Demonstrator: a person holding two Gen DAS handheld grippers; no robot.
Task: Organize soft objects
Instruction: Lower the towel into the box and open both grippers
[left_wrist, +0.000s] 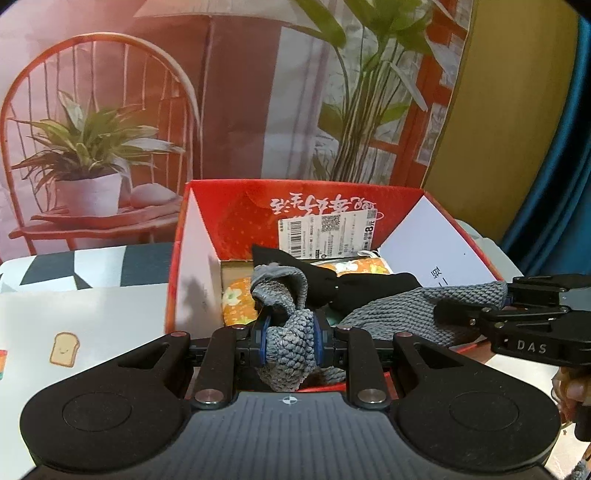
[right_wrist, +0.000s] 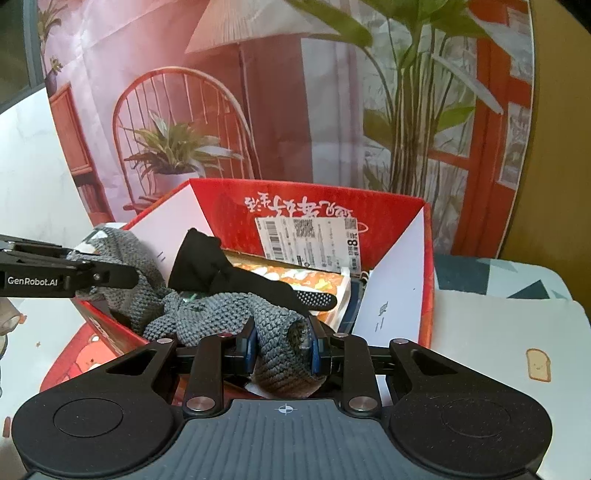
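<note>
Both grippers (left_wrist: 289, 343) (right_wrist: 283, 349) pinch chunky grey knit (left_wrist: 406, 310), perhaps one piece.

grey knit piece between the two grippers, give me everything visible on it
The grey knit cloth is a soft, chunky-weave piece, rumpled and sagging. Each end is pinched: the left gripper and the right gripper are both shut on a bunched fold. Its middle drapes over the near rim and into the open red box, lying against a black glove with a dotted fingertip. Its full shape cannot be told.
</note>
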